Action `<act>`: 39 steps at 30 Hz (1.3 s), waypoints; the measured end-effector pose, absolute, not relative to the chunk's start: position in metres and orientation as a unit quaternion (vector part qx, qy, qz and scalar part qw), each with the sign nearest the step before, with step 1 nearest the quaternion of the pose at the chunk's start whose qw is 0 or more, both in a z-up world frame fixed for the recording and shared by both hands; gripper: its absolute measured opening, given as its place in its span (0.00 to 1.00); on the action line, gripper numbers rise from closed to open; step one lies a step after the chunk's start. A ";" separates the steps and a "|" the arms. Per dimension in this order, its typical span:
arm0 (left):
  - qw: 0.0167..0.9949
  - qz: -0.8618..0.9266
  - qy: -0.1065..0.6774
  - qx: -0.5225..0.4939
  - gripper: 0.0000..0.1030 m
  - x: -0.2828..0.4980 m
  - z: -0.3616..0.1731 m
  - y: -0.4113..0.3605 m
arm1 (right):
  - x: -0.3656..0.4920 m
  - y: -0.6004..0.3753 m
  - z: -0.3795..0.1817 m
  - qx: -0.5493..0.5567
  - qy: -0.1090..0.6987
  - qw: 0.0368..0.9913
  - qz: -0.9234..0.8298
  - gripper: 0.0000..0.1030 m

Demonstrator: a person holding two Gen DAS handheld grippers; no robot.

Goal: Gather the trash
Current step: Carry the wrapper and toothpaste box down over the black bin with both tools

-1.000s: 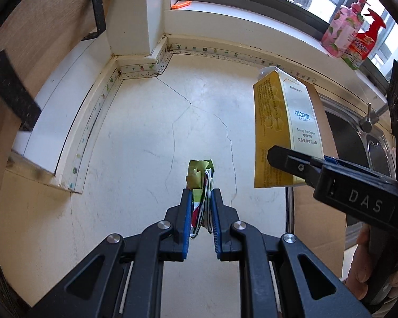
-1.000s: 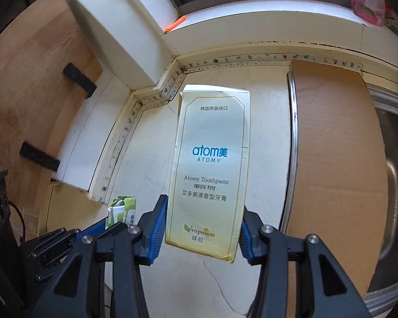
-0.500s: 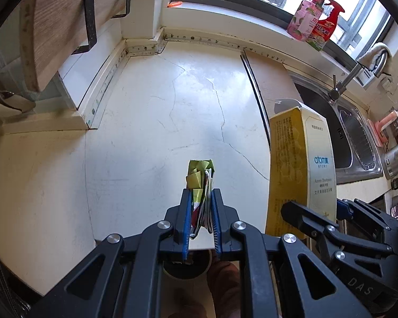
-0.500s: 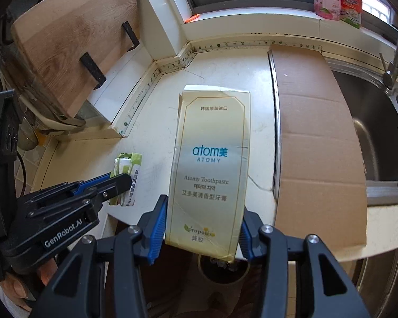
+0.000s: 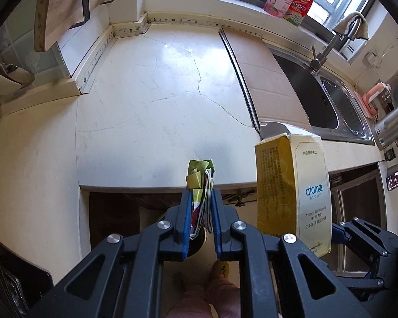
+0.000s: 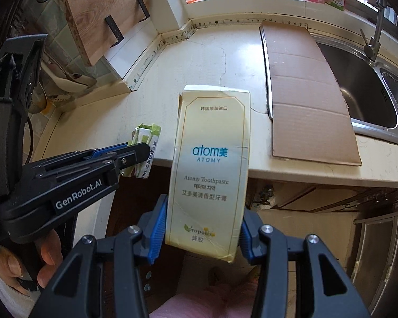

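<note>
the left gripper (image 5: pixel 200 206) is pinched tight on a crumpled green wrapper (image 5: pixel 199 177), its blue pads pressed against the flattened packet from both sides; the wrapper sticks up past the fingertips and sits in front of the countertop (image 5: pixel 159 100) edge, over the dark gap below it; in the right wrist view the same wrapper (image 6: pixel 146 143) shows at the tip of the left gripper (image 6: pixel 135 153), just off the countertop (image 6: pixel 199 61) front edge – a hand (image 6: pixel 39 259) grips the handle behind it.

the right gripper (image 6: pixel 203 233) clamps a pale yellow toothpaste box (image 6: pixel 212 167) by its lower sides, the box standing roughly upright along the fingers; its top end reaches over the countertop's front edge, the rest hangs out in front of it; from the left wrist view the toothpaste box (image 5: pixel 294 196) is just to the right of the wrapper, apart from it.

a flat sheet of cardboard (image 6: pixel 305 92) lies on the countertop toward the sink (image 6: pixel 363 84) – the sink adjoins the countertop on the far side of the cardboard; a wooden board (image 6: pixel 98 18) hangs above the countertop's other end.
</note>
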State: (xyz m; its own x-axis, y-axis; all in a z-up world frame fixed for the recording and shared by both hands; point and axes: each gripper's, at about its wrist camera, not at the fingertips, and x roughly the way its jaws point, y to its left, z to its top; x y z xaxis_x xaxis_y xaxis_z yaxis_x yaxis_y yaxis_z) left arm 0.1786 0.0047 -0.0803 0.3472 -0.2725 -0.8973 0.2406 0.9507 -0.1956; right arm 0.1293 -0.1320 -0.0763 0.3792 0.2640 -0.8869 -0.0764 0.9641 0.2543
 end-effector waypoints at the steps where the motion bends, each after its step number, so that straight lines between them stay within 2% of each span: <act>1: 0.819 -0.157 0.552 -0.015 0.12 0.175 -0.083 0.003 | 0.125 -0.132 -0.079 0.082 0.551 0.824 0.105 0.46; 8: 0.806 -0.153 0.572 -0.018 0.12 0.142 -0.114 -0.008 | 0.094 -0.134 -0.112 0.055 0.584 0.798 0.135 0.46; 12: 0.796 -0.138 0.589 -0.013 0.12 0.127 -0.143 -0.012 | 0.079 -0.137 -0.149 0.042 0.614 0.773 0.152 0.46; 26: 0.717 -0.127 0.680 -0.078 0.12 0.099 -0.327 0.002 | 0.071 -0.150 -0.324 0.068 0.717 0.678 0.146 0.46; 32: 0.705 -0.120 0.690 -0.112 0.13 0.106 -0.402 0.024 | 0.080 -0.149 -0.408 0.072 0.740 0.655 0.134 0.46; 39: 0.702 -0.112 0.694 -0.114 0.14 0.119 -0.467 0.024 | 0.096 -0.140 -0.480 0.070 0.750 0.646 0.127 0.46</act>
